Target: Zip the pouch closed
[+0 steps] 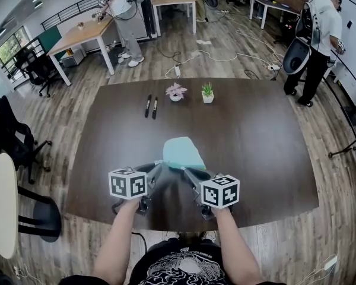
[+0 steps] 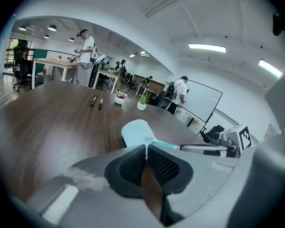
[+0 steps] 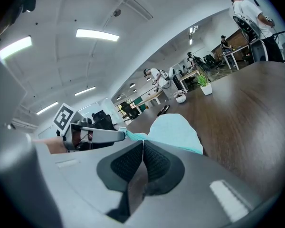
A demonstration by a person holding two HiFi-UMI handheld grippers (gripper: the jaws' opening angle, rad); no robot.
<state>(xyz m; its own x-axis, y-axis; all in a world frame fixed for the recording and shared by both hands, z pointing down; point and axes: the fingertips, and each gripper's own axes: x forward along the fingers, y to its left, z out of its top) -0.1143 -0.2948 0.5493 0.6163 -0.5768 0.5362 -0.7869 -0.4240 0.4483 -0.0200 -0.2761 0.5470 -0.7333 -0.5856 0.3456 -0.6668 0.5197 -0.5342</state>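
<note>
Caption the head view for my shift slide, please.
Left tool and right tool pinch the near edge of a light teal fabric pouch on a dark brown wooden table.

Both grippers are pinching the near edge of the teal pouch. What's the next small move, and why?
Probably hold the left gripper firm and draw the right gripper gently away along the pouch edge. Both are shut on that edge, close together, with the teal zip strip stretched between them; I can't see which one holds the slider.
</note>
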